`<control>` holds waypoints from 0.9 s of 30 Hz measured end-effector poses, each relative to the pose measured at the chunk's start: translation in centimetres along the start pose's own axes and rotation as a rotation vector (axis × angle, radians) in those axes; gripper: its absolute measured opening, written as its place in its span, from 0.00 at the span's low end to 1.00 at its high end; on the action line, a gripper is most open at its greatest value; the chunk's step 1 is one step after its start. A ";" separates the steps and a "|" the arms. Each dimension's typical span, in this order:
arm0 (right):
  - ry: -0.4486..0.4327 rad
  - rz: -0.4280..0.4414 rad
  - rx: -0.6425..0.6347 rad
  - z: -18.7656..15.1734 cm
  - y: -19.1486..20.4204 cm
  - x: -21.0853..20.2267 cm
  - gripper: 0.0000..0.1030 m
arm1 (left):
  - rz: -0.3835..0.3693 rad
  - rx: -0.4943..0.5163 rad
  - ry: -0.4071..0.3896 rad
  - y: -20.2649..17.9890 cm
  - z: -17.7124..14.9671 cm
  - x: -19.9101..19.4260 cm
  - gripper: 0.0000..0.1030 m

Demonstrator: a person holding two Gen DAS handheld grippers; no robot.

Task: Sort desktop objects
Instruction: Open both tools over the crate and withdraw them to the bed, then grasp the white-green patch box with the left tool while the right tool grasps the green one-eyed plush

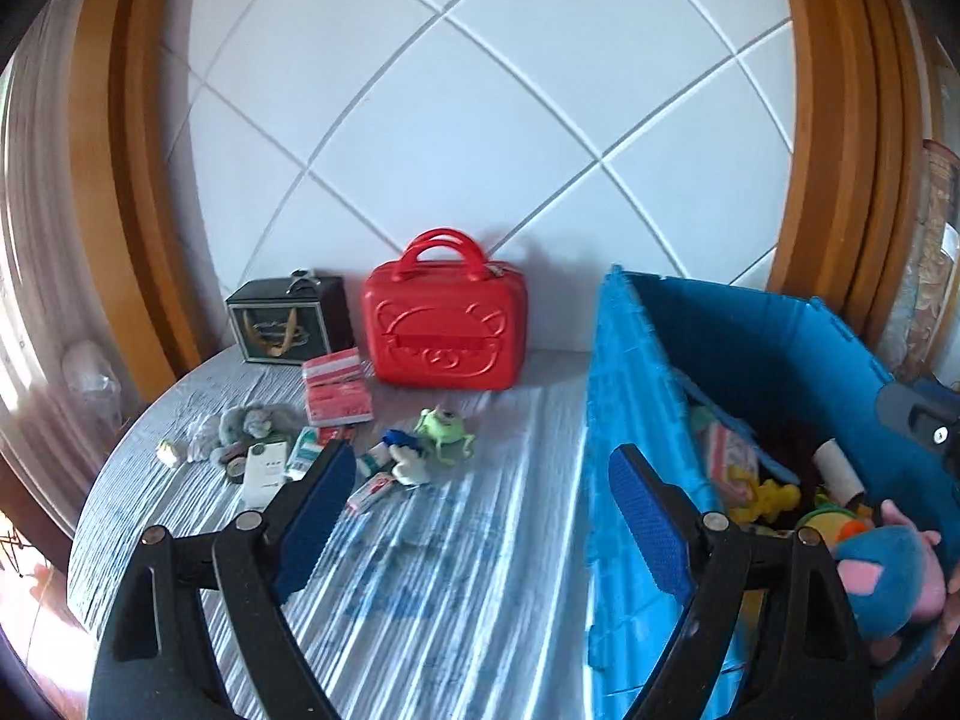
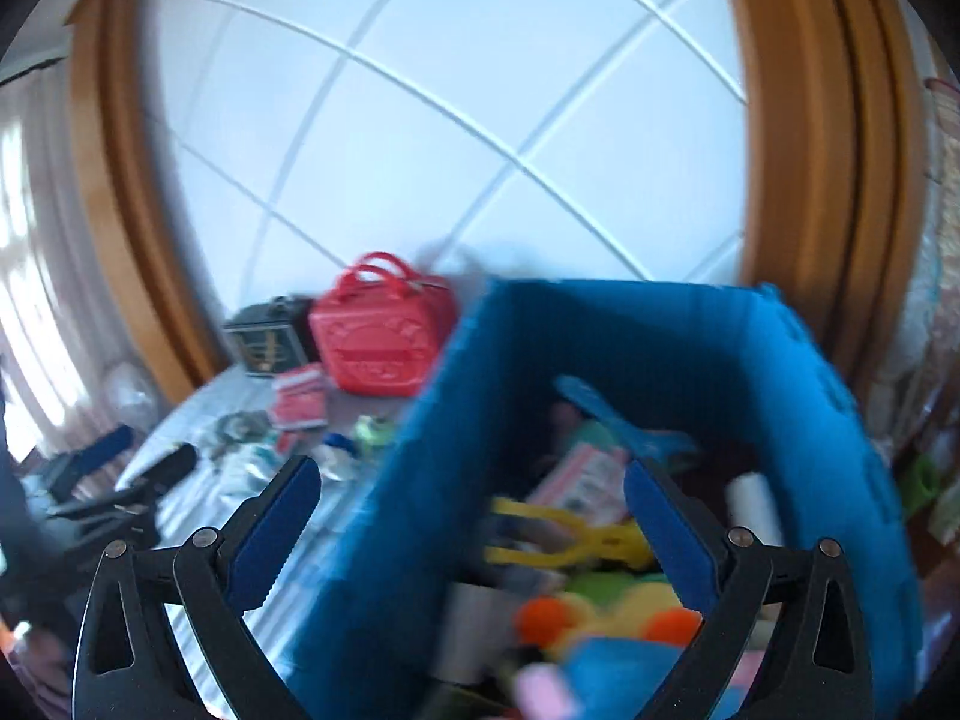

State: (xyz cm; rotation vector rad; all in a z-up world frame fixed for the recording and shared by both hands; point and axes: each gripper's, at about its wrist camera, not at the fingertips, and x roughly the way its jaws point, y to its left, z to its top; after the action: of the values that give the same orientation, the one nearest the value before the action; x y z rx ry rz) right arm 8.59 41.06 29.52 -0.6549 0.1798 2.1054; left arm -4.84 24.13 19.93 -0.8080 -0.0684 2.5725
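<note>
A blue bin (image 1: 624, 396) stands at the right of the table and holds several toys, a paper roll (image 1: 840, 468) and a blue plush (image 1: 888, 576). Small items lie at the table's left: a green monster toy (image 1: 444, 427), a red packet (image 1: 336, 387), a grey plush (image 1: 252, 423), a white box (image 1: 264, 474). My left gripper (image 1: 480, 510) is open and empty, above the table beside the bin's left wall. My right gripper (image 2: 474, 534) is open and empty, over the bin's (image 2: 600, 324) left wall, above the toys inside.
A red case (image 1: 444, 324) and a dark gift box (image 1: 282, 324) stand against the white wall at the back. The table (image 1: 420, 570) has a striped grey cloth. The left gripper (image 2: 120, 480) shows in the right wrist view at the left.
</note>
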 end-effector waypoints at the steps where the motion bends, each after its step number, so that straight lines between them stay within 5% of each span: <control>1: -0.017 0.027 -0.011 0.2 2.1 0.2 1.00 | 0.011 -0.012 0.003 2.0 -0.3 0.5 0.84; 7: -0.049 0.096 -0.024 0.8 14.2 4.5 1.00 | 0.078 -0.051 0.034 16.2 -1.7 4.2 0.84; 13: 0.082 0.065 0.033 0.7 23.4 14.4 1.00 | 0.112 -0.093 0.134 29.2 -2.6 10.2 0.84; 19: 0.268 -0.008 0.074 -1.3 25.8 23.9 1.00 | 0.138 -0.115 0.242 36.7 -4.5 16.7 0.84; 27: 0.446 -0.143 0.093 -2.5 22.1 34.9 1.00 | 0.129 -0.175 0.405 40.1 -6.3 27.3 0.84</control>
State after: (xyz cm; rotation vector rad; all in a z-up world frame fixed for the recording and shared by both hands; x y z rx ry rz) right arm -24.15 52.42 6.90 -1.0429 0.4611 1.7789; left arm -37.17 -1.02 -6.85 -1.4252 -0.1220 2.4898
